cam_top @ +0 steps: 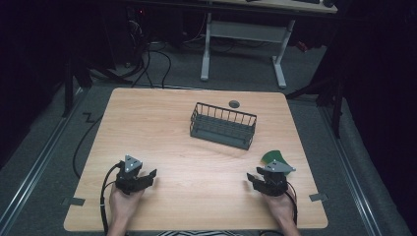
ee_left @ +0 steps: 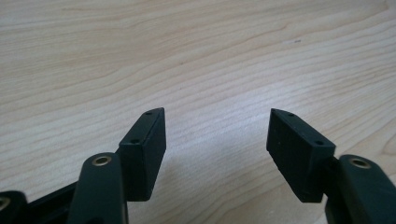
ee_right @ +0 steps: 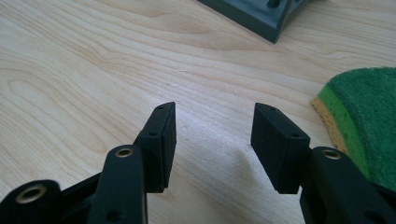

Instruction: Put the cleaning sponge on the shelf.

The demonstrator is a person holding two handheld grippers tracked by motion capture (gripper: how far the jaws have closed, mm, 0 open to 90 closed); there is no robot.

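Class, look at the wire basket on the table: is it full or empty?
Empty. In the high view, the basket stands upright and only its dark floor shows through the wires.

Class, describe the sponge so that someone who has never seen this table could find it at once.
Start at the wooden table and go to its right edge, nearer the person than the wire basket. The sponge lies flat just beyond the right tongs. It alone is green, with a yellow underlayer.
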